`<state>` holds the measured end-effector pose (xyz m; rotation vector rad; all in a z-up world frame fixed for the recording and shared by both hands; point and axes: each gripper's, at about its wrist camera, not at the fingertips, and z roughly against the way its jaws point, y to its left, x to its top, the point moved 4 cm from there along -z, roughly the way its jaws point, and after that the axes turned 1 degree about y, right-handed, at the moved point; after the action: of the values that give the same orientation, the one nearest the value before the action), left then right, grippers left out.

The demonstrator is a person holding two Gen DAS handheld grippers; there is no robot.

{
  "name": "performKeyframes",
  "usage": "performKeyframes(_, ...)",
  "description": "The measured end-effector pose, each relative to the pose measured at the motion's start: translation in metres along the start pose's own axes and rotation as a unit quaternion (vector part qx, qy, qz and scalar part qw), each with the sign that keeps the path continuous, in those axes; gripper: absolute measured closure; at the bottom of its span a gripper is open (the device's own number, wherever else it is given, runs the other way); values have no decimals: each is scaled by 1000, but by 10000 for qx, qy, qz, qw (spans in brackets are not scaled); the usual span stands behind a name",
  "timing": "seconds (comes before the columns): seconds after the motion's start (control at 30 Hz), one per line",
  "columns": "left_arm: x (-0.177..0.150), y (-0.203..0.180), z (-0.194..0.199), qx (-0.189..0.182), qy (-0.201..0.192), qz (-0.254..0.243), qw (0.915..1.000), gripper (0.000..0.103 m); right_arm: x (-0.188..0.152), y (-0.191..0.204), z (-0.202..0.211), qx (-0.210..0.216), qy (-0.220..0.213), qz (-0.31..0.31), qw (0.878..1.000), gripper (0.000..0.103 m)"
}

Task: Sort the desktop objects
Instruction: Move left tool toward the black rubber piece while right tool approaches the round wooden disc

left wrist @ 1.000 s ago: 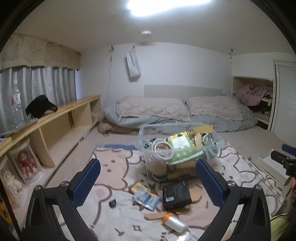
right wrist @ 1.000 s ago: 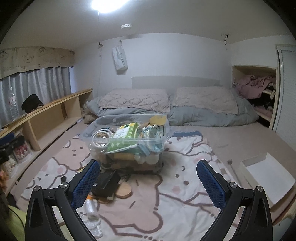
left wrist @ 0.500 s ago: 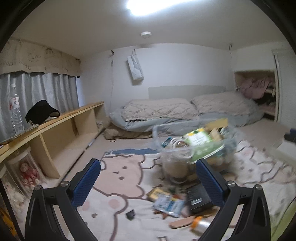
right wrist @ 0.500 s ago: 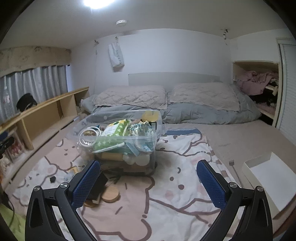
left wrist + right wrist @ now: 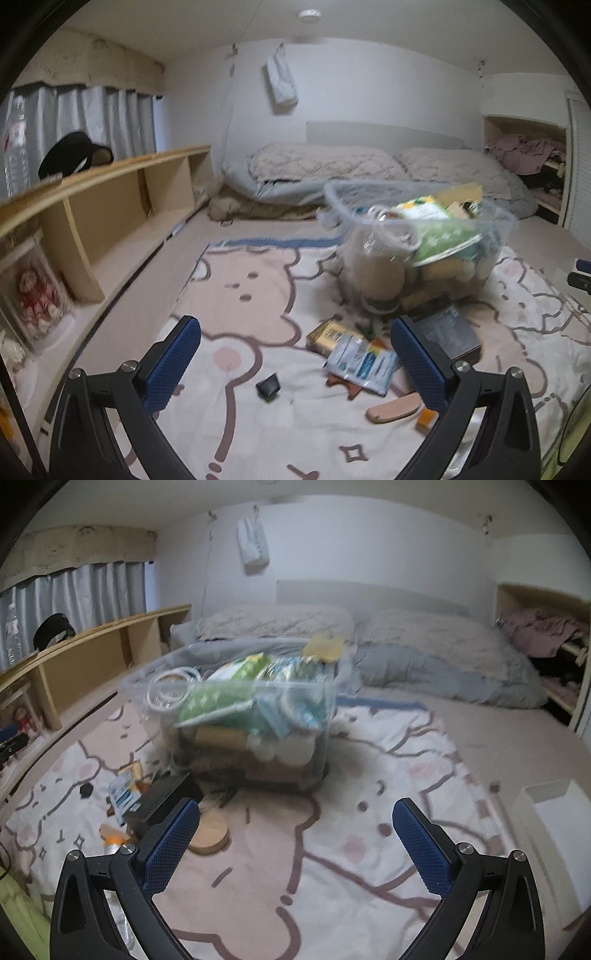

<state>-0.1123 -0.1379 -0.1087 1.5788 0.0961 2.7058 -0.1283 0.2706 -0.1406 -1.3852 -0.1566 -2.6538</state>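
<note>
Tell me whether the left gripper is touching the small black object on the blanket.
Apart. The left wrist view shows the left gripper with jaws wide open, and the small black object lying on bare blanket between them, clear of both.

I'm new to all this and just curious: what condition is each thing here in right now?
left gripper: open, holding nothing
right gripper: open, holding nothing
clear bin: lidless, piled full
black box: lying flat on the rug
white tray: looks empty
wooden disc: flat on rug
</note>
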Motion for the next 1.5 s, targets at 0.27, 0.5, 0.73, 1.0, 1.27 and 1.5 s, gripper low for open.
performKeyframes(0.27, -29, 26, -33, 201, 525, 387, 9977, 0, -22, 29, -35, 152, 667, 626, 9957, 0)
performKeyframes(0.5, -57, 37, -56, 278, 1012, 507, 9932, 0, -54, 57, -67, 462, 1430, 1244, 9808, 0)
performKeyframes(0.73, -77, 37, -74, 286, 1432, 474, 9881, 0, -79, 72, -101, 574, 2143, 1320, 9661, 0)
performKeyframes(1.0, -94, 37, -87, 405, 1744, 330, 9833, 0, -87, 86, -139, 561, 2490, 1302, 9581, 0)
performKeyframes(1.27, -108, 32, -105, 382, 2072, 191, 9774, 0, -91, 85, -156, 591, 2566, 1063, 9588, 0)
performKeyframes(1.5, -119, 30, -113, 422, 2292, 106, 9724, 0, -95, 85, -157, 537, 2681, 1119, 9554, 0)
